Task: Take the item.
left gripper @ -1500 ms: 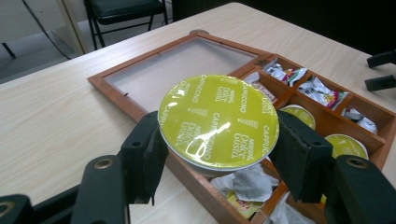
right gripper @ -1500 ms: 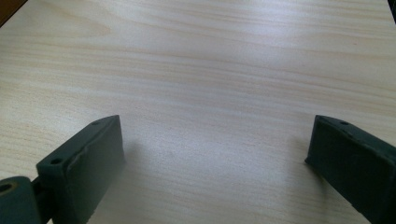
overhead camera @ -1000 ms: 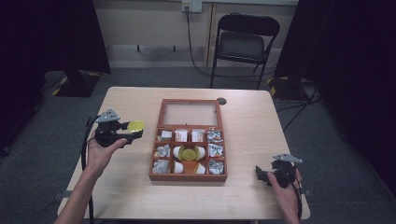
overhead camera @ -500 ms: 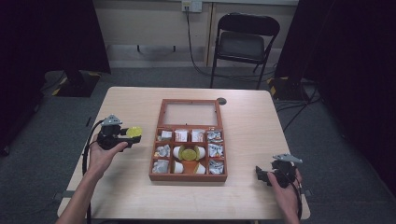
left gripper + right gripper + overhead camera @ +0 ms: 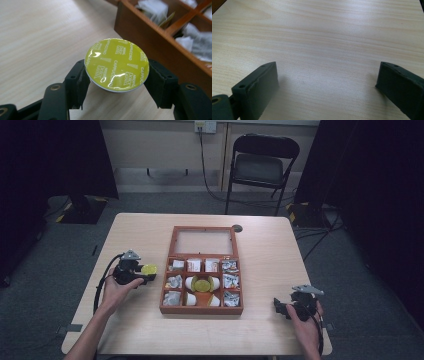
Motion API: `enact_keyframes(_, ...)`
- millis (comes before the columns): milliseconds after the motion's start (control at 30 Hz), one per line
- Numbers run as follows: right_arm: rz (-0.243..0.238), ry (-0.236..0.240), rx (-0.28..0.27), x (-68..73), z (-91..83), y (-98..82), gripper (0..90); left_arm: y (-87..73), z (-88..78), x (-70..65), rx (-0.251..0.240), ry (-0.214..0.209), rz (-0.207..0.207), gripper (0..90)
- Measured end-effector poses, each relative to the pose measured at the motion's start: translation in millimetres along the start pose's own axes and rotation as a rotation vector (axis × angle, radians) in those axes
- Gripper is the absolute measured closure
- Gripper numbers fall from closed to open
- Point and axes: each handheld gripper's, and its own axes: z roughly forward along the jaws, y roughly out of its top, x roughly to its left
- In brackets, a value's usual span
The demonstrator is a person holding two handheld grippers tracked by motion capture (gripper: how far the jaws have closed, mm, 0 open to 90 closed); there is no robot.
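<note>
Holding a yellow-green coffee capsule (image 5: 117, 64) in my left claw (image 5: 134, 272), I have it just left of the wooden box (image 5: 167, 304), low over the desk (image 5: 280, 245). My two black pads clench its body under the foil lid on opposite sides, lid up. I judge it light, with a thin plastic shell that could dent and a glossy foil that could puncture, so the rim and side wall below the lid are the places to grip, never the foil face. Its smooth sides may slip if I ease off too soon. Inside the box, compartments hold pale wrapped sachets (image 5: 229, 281) and another capsule (image 5: 202, 283) at the middle. Far to the right, near the desk's near edge, my right claw (image 5: 292, 306) stands released, holding nothing.
</note>
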Motion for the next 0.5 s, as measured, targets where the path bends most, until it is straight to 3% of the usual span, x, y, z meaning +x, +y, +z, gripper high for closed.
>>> enact_keyframes(400, 0.000, 0.000, 0.000, 0.0, 0.0, 0.0, 3.0, -2.2, 10.9, -1.7, 0.013, -0.012, -0.017, 38.6)
enact_keyframes(500, 0.000, 0.000, 0.000, 0.0, 0.0, 0.0, 3.0, -2.0, 11.9, -1.3, 0.010, -0.016, -0.030, 33.2)
